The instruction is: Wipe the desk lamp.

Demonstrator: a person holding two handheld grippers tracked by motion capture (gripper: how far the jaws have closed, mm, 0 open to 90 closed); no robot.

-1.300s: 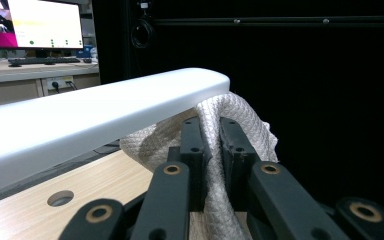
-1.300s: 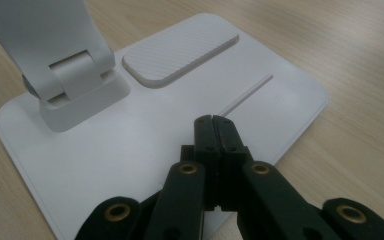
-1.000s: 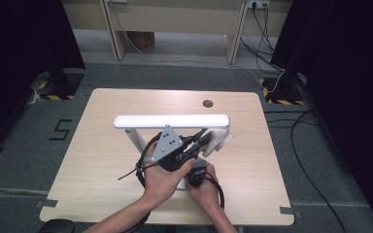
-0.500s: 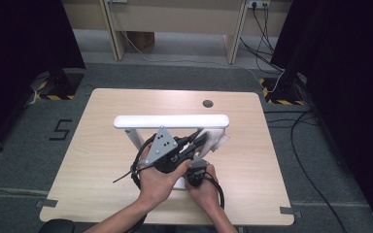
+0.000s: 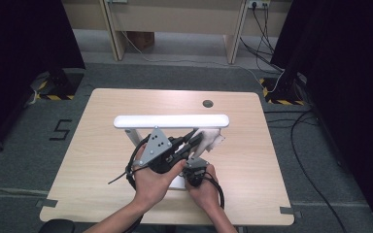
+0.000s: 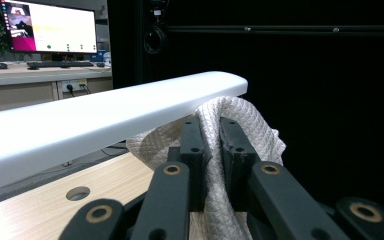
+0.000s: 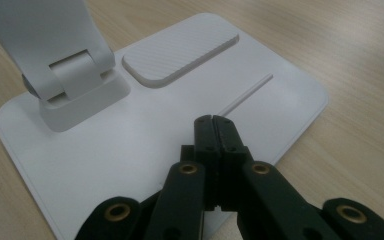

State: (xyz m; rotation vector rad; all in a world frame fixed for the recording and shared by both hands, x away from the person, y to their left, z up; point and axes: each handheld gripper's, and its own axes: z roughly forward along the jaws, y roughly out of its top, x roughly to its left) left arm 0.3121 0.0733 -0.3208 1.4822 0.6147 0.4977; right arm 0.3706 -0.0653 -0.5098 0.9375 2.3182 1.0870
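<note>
A white desk lamp stands mid-table, its long bar head level over its flat base. My left gripper is shut on a white knitted cloth just below the bar's right end. In the left gripper view the cloth bulges between the jaws of the left gripper and touches the underside of the bar. My right gripper is shut with nothing in it, its tips resting on the lamp base near the hinge foot and a ridged pad.
The wooden table has a round cable hole at the back. Cables trail over the floor to the right. A monitor stands on a desk in the background of the left gripper view.
The left gripper, with the cloth in it, has shifted a little to the left under the lamp bar. The right gripper has stayed on the base.
</note>
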